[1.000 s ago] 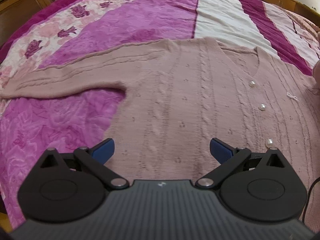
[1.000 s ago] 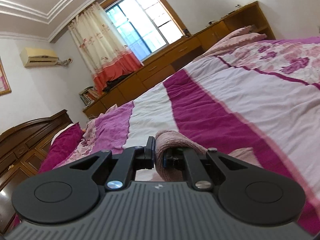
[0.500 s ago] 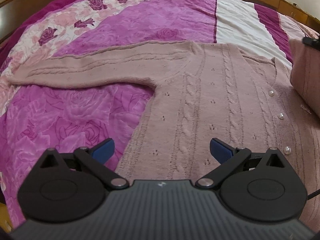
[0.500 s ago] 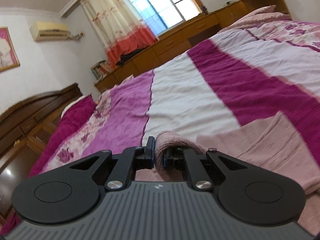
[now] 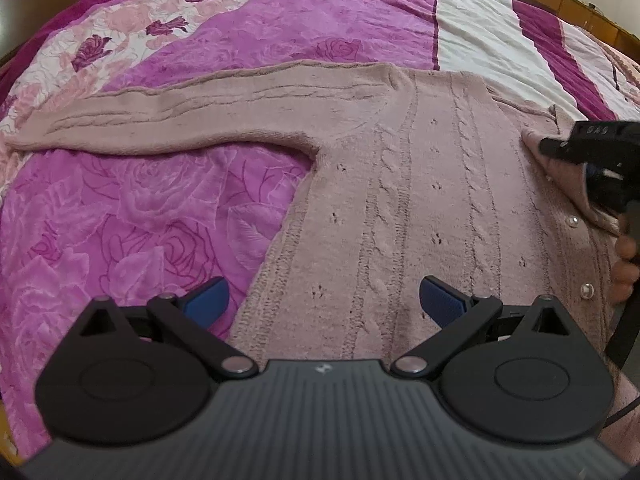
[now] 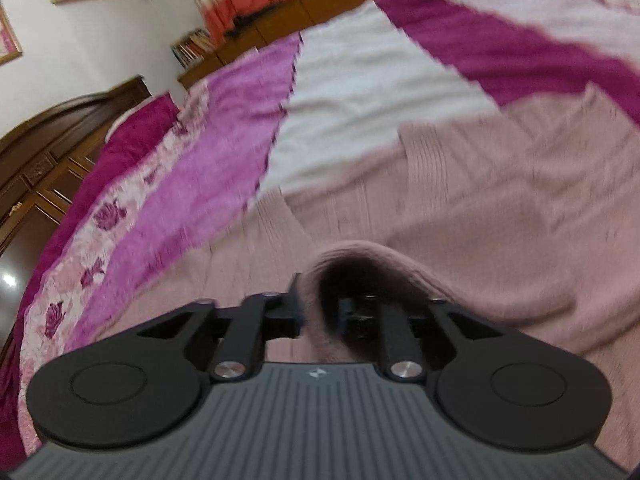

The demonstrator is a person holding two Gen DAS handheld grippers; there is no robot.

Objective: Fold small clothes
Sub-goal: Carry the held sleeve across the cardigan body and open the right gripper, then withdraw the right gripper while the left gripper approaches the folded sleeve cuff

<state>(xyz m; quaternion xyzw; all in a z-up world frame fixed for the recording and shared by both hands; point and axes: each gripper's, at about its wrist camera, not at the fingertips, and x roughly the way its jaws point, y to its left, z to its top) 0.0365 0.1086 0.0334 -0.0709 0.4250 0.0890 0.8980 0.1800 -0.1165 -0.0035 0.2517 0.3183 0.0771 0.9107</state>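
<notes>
bed (image 5: 248,32): covered by a striped spread in magenta, white and rose-print bands; it carries everything else.
cardigan (image 5: 432,208): pink cable-knit, laid flat across the middle of the bed, front up. Body runs toward the near edge, where the hem passes under the left gripper.
sleeve (image 5: 168,120): one sleeve stretched straight out toward the bed's left side, flat on the rose-print band, cuff near the left edge.
folded part (image 6: 400,268): other sleeve or side of the cardigan is lifted and doubled over the body; this view is motion-blurred, so which part I cannot tell.
buttons (image 5: 587,291): pearl-like, in a row down the front, near the right of the left wrist view.
left gripper (image 5: 322,300): jaws spread wide, blue pads on either side of the hem area, gripping nothing, hovering over the lower cardigan body.
right gripper (image 6: 320,316): jaws pinched close on a bunch of pink knit, fabric draped over the fingers; held above the cardigan's right side, by the button row.
</notes>
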